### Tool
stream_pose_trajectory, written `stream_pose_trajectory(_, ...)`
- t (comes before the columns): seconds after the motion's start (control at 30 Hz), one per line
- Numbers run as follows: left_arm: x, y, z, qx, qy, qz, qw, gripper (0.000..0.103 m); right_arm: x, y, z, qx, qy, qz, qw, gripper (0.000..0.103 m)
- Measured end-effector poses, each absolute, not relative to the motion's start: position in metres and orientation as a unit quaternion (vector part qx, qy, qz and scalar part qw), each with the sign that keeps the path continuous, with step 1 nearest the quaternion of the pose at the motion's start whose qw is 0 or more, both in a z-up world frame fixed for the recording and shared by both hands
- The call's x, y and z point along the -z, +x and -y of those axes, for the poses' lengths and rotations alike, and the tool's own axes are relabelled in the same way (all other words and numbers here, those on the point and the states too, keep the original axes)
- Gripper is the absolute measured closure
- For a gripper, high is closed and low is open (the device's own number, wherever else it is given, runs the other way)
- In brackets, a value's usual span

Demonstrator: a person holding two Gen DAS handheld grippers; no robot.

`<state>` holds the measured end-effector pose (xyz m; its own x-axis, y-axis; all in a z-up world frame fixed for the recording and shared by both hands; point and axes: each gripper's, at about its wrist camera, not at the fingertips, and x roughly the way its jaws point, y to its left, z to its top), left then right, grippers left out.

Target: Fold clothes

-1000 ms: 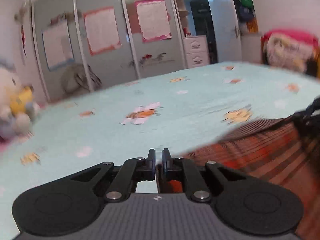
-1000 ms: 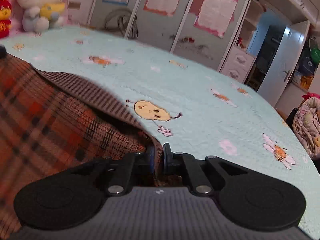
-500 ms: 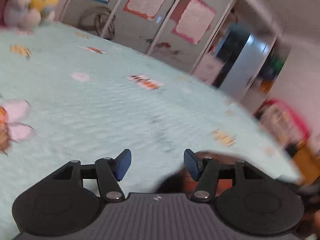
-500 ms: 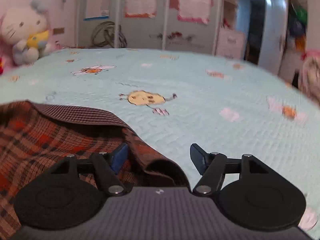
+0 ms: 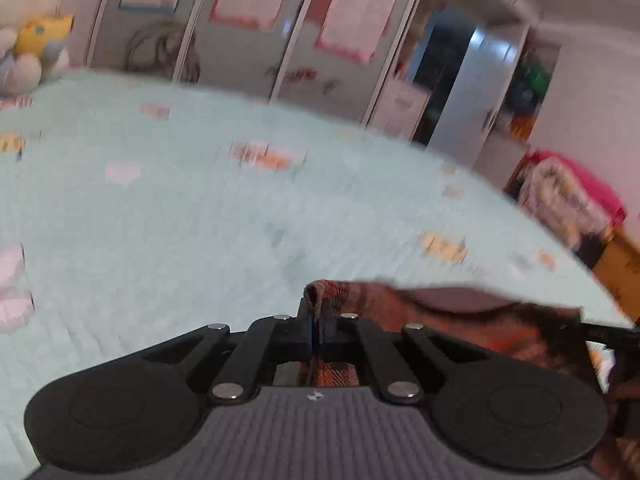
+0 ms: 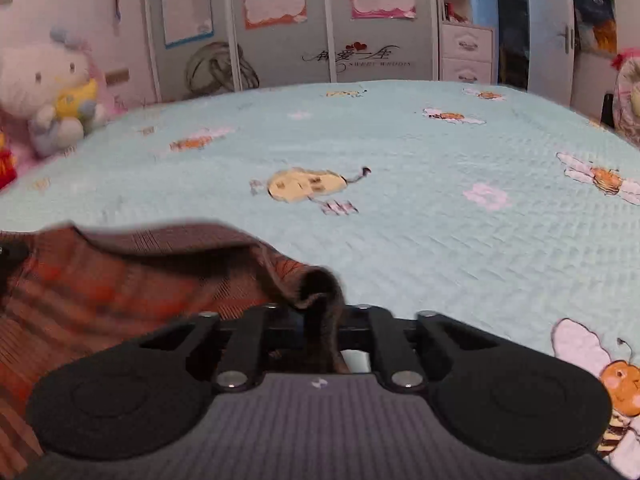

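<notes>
Plaid garment [image 5: 460,320] lower right on mint bedspread [image 5: 200,220] | left gripper [image 5: 315,312] clamps its corner | right gripper [image 6: 322,320] pinches another bunched fold, garment [image 6: 120,280] lower left there

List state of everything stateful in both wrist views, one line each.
Left gripper: shut on a bunched edge of the red-brown plaid garment.
Right gripper: shut on another fold of the same garment.
Red-brown plaid garment: pinched at two points, spread between them over the pale green patterned bedspread.
White door: open.
White drawers: shut.
White plush toy: sitting upright.
</notes>
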<state>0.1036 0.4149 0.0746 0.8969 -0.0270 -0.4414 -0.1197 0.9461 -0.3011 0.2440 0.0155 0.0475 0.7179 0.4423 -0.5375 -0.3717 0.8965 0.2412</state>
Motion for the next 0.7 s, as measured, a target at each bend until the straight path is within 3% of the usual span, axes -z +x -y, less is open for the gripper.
stream_pose_trajectory(0.07, -0.077, 0.102, -0.411, -0.038, -0.127, -0.221, 0.966, 0.101, -0.051, 0.252, -0.005, -0.226, 0.121, -0.311, 0.915, 0.096)
stream_pose_trajectory(0.13, -0.064, 0.109, -0.404, -0.053, -0.083, -0.242, 0.965, 0.1, -0.047, 0.251, -0.005, -0.222, 0.12, -0.313, 0.916, 0.094)
stream_pose_trajectory(0.27, -0.025, 0.125, -0.4, -0.048, -0.091, -0.293, 0.951, 0.098, -0.04, 0.249, -0.004, -0.213, 0.116, -0.315, 0.918, 0.087)
stream_pose_trajectory(0.3, -0.024, 0.119, -0.402, -0.047, -0.104, -0.28, 0.953, 0.082, -0.039, 0.248, -0.003, -0.211, 0.115, -0.315, 0.918, 0.077)
stream_pose_trajectory(0.33, -0.024, 0.112, -0.405, -0.048, -0.118, -0.268, 0.955, 0.053, -0.037, 0.248, -0.003, -0.209, 0.114, -0.316, 0.918, 0.072)
stream_pose_trajectory(0.4, -0.028, 0.098, -0.411, -0.056, -0.143, -0.241, 0.958, 0.028, -0.033, 0.247, -0.002, -0.205, 0.112, -0.317, 0.919, 0.047)
stream_pose_trajectory(0.47, -0.031, 0.092, -0.417, -0.073, -0.155, -0.223, 0.96, 0.028, -0.03, 0.246, -0.002, -0.2, 0.11, -0.318, 0.92, 0.039)
stream_pose_trajectory(0.57, -0.029, 0.103, -0.416, -0.097, -0.128, -0.259, 0.952, 0.031, -0.025, 0.245, -0.001, -0.188, 0.107, -0.32, 0.922, 0.039)
stream_pose_trajectory(0.63, -0.021, 0.114, -0.411, -0.117, -0.085, -0.298, 0.944, 0.04, -0.025, 0.246, 0.0, -0.168, 0.103, -0.321, 0.927, 0.039)
stream_pose_trajectory(0.7, -0.021, 0.106, -0.406, -0.133, -0.073, -0.283, 0.947, 0.037, -0.024, 0.246, 0.0, -0.147, 0.099, -0.321, 0.93, 0.039)
